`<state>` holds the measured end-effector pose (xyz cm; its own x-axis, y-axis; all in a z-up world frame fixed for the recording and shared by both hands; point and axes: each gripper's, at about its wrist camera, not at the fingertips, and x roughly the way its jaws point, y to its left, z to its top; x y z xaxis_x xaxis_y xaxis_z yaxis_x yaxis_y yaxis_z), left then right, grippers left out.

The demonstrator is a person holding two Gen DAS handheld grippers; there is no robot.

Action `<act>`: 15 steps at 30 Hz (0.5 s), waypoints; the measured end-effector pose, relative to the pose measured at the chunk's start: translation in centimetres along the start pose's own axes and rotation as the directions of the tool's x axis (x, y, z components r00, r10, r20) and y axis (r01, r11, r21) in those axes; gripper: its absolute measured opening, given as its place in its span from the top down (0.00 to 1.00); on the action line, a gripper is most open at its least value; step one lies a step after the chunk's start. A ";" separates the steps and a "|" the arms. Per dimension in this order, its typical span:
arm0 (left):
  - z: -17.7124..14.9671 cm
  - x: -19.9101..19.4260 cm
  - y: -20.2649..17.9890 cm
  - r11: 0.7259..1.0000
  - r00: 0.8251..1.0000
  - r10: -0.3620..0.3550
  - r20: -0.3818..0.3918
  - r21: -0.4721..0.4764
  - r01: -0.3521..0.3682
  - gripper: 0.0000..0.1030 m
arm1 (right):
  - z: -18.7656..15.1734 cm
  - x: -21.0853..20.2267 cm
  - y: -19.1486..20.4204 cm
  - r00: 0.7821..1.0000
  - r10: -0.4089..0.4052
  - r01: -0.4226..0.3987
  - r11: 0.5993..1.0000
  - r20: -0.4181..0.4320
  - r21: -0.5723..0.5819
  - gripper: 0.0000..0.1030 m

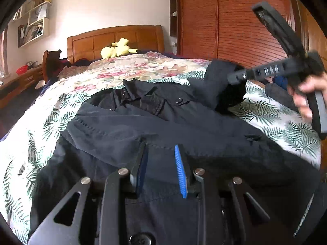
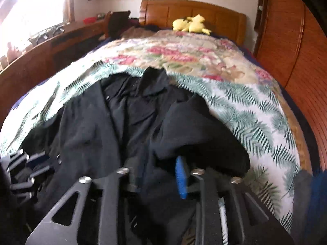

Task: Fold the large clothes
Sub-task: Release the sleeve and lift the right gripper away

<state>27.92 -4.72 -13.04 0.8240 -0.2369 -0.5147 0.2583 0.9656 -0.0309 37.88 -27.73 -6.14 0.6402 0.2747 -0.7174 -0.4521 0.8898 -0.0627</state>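
A large dark navy jacket (image 1: 184, 122) (image 2: 98, 130) lies spread on the bed, collar toward the headboard. My left gripper (image 1: 159, 149) rests on its near hem. Its blue pads (image 1: 180, 171) stand apart with cloth lying between them and their faces bare. In the left wrist view a hand (image 1: 306, 96) holds my right gripper (image 1: 232, 78) at the far right, blurred, its tip at the jacket's right sleeve (image 1: 220, 83). In the right wrist view that sleeve (image 2: 196, 134) drapes over my right gripper (image 2: 155, 161), whose fingers stand apart.
The bed carries a fern-print sheet (image 1: 51, 122) and a floral quilt (image 1: 143, 65). A yellow plush toy (image 1: 116, 50) lies by the wooden headboard (image 1: 114, 37). A wooden wardrobe (image 1: 235, 24) stands right, a desk (image 1: 20, 79) and chair (image 1: 51, 61) left. More dark clothes (image 1: 278, 89) lie far right.
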 end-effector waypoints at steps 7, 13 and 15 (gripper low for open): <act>0.4 -1.3 0.1 1.000 0.999 -0.006 0.035 0.003 0.005 0.76 | -2.2 -2.4 0.8 0.999 -0.050 0.050 0.999 0.011 -0.001 0.48; 0.5 -1.7 0.1 1.000 0.999 -0.012 0.045 0.003 0.012 0.76 | -0.9 -4.0 -1.8 0.991 -0.116 0.114 0.993 0.061 0.039 0.34; 0.5 -1.7 0.1 1.000 0.999 -0.011 0.044 0.003 0.011 0.76 | -0.2 -3.9 -3.4 0.988 -0.136 0.131 0.988 0.067 0.076 0.34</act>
<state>26.79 -4.30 -11.77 0.8425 -0.2522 -0.4760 0.2691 0.9625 -0.0337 36.81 -31.90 -3.34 0.7358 0.1747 -0.6543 -0.3159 0.9431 -0.1035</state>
